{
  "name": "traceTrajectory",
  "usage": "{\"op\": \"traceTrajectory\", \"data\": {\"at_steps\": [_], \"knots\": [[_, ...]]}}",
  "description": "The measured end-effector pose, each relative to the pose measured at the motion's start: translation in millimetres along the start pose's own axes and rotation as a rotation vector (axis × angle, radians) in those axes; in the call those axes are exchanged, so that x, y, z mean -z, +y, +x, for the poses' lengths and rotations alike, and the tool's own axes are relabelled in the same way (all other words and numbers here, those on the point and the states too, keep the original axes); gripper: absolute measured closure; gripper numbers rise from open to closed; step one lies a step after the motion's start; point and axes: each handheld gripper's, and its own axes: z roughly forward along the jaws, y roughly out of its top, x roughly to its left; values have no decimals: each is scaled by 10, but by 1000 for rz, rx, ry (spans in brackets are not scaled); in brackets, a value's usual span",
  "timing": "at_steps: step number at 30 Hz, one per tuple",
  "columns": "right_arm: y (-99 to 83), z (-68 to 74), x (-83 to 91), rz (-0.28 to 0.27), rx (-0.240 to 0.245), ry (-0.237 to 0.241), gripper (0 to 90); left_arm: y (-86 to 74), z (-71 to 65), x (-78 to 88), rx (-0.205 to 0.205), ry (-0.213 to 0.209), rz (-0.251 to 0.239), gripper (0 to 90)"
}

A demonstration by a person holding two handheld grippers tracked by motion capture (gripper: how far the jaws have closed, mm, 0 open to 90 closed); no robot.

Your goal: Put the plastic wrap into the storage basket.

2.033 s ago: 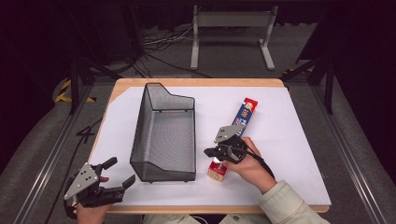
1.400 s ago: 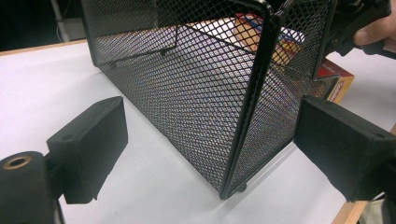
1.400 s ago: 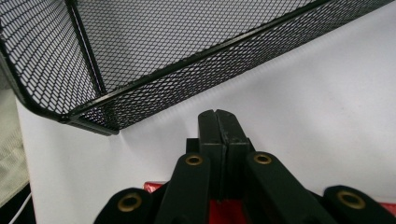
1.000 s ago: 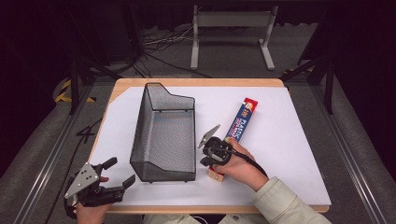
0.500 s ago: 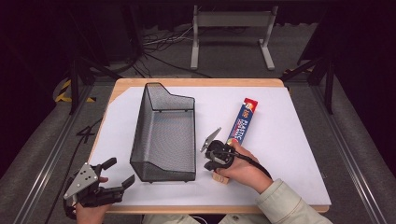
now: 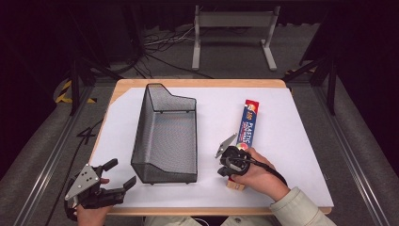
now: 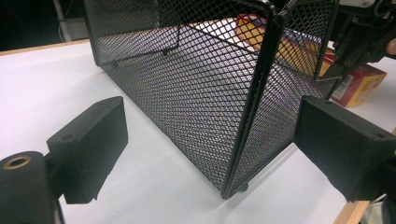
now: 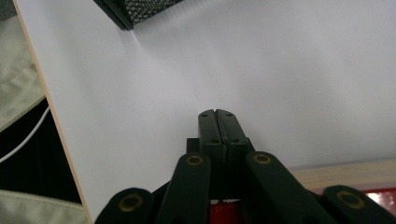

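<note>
Plastic wrap box (image 6: pixel 248 123), long and blue with red ends, lies flat on the right half of the tabletop (image 6: pixel 301 141), its length running away from the person. Its near end sits under the right hand, and its far end points toward the back edge.

Going by size, the tabletop comes first: a wooden board covered by a white sheet, with bare wood showing along the edges. On its left half stands a black wire mesh basket (image 6: pixel 165 136), long and deep, well apart from the box and parallel to it. In the left gripper view the basket's near corner (image 7: pixel 252 116) stands between the two black fingers (image 7: pixel 88 144), with the box seen through the mesh behind it.

The right gripper (image 6: pixel 229 162) lies over the near end of the box, held in the person's right hand (image 6: pixel 256 174), and points toward the basket. Its fingers (image 8: pixel 217 128) are pressed flat together with nothing between them, over bare white sheet.

The left gripper (image 6: pixel 120 176) is held at the near left corner of the tabletop, just short of the basket. Its fingers stand wide apart and touch nothing.
</note>
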Motion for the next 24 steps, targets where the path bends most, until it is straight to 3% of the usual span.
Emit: {"op": "traceTrajectory", "data": {"at_steps": [12, 24], "knots": [[-264, -46, 140, 26, -31, -19, 900, -4, -3, 22, 3, 9, -3, 107], [-590, -131, 300, 31, -103, -58, 900, 0, 0, 15, 1, 11, 1, 107]]}}
